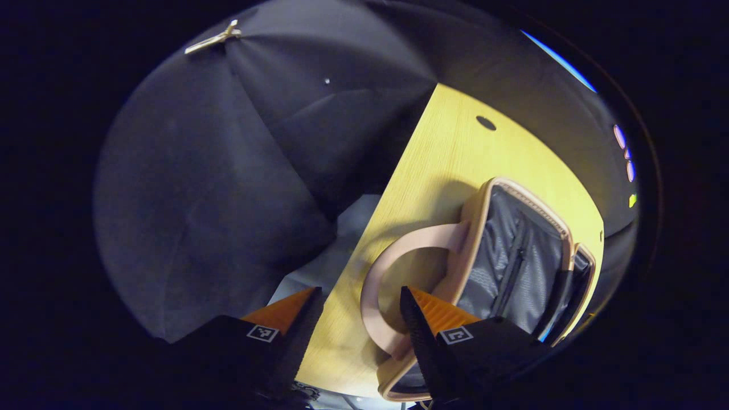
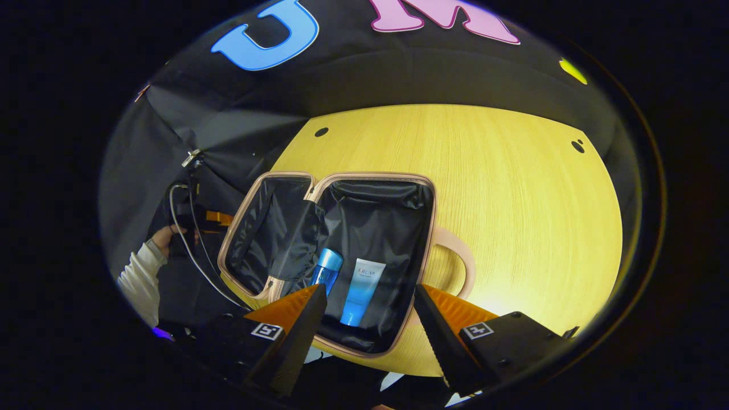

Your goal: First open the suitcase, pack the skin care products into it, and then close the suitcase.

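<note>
The pink suitcase (image 2: 428,228) lies open on the yellow table (image 2: 512,188), both halves lined in dark fabric. A blue bottle (image 2: 327,266) and a white-and-blue tube (image 2: 360,291) lie side by side in its right half. My right gripper (image 2: 370,310) hovers open over that half's near edge, with the tube showing between its fingers. In the left gripper view the suitcase (image 1: 478,216) stands side-on, with grey lining and a curved pink handle (image 1: 377,272). My left gripper (image 1: 359,319) is open beside that handle and holds nothing.
A hand in a white sleeve (image 2: 142,272) holds the other gripper, trailing a cable, past the suitcase's left half. The table has small round holes (image 2: 322,132) near its far edge. Black cloth walls surround it. The table's left edge (image 1: 370,228) drops to a pale floor.
</note>
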Demonstrator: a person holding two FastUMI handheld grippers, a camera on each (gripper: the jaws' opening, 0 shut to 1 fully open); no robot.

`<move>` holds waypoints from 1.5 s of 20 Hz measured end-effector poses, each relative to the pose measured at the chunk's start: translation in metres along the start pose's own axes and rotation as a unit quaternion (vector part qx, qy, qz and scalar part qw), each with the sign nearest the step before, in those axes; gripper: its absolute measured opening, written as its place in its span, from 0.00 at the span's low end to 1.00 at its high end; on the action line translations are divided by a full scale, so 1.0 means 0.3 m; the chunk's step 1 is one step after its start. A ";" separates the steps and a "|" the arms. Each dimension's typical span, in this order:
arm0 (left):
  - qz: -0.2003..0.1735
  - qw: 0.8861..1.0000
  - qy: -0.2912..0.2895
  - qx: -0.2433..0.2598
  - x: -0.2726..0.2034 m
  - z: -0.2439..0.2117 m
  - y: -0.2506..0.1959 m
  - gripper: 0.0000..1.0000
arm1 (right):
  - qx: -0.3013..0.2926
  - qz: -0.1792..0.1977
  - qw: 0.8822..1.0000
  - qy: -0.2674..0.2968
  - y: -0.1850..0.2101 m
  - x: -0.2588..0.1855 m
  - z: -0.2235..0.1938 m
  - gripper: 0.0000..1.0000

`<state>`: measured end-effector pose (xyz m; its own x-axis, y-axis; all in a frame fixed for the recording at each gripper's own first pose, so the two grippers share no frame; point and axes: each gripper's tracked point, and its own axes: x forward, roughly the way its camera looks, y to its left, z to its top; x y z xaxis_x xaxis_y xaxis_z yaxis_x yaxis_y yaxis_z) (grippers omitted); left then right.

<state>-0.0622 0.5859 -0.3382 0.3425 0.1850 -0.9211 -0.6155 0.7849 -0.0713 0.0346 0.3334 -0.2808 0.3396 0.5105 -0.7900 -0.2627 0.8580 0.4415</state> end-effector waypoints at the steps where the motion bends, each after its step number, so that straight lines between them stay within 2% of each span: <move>1: 0.008 1.000 0.014 0.002 0.026 -0.007 0.004 0.81 | 0.003 -0.002 1.000 0.001 -0.002 -0.003 -0.003 0.98; 2: 0.022 0.999 0.026 0.005 0.042 -0.019 0.013 0.81 | 0.004 -0.004 1.000 0.003 -0.004 -0.007 -0.008 0.97; 4: 0.021 0.999 0.006 0.037 0.016 0.018 -0.023 0.36 | 0.007 -0.007 1.000 -0.004 -0.011 -0.017 -0.004 0.98; 5: 0.023 0.999 0.013 0.044 0.041 0.017 -0.028 0.22 | 0.009 -0.007 1.000 -0.008 -0.007 -0.020 -0.006 0.98; 7: 0.007 0.999 0.010 0.034 0.027 0.008 -0.038 0.10 | 0.009 -0.008 1.000 -0.017 -0.009 -0.030 -0.003 0.97; 8: -0.005 0.999 0.004 0.031 0.008 0.024 -0.046 0.13 | 0.009 -0.010 1.000 -0.020 -0.011 -0.031 -0.002 0.98; 13: -0.055 0.995 -0.065 0.052 -0.241 0.104 -0.131 0.09 | 0.007 0.001 0.999 -0.048 -0.017 -0.083 0.018 0.97; 15: -0.068 0.988 -0.115 0.080 -0.433 0.131 -0.205 0.07 | 0.002 0.008 0.998 -0.060 -0.024 -0.118 0.033 0.98; 19: -0.111 0.973 -0.175 0.100 -0.711 0.147 -0.385 0.07 | -0.015 0.018 0.996 -0.090 -0.061 -0.207 0.045 0.98; 24: -0.181 0.951 -0.216 0.124 -0.970 0.054 -0.712 0.07 | -0.033 0.017 0.993 -0.111 -0.166 -0.321 0.047 0.97; 25: -0.193 0.947 -0.219 0.132 -1.004 0.028 -0.792 0.03 | -0.033 0.017 0.993 -0.116 -0.186 -0.347 0.045 0.97; 26: -0.207 0.942 -0.223 0.143 -1.028 0.000 -0.868 0.07 | -0.032 0.018 0.992 -0.121 -0.208 -0.371 0.048 0.97; 30: -0.281 0.918 -0.206 0.188 -1.029 -0.189 -1.244 0.07 | -0.019 0.014 0.991 -0.135 -0.317 -0.449 -0.004 0.98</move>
<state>0.0217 0.2024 -0.0490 0.8177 -0.1642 -0.5517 0.0026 0.9595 -0.2818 0.0128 0.1828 -0.2168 0.5594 0.5355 -0.6327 -0.3080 0.8430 0.4410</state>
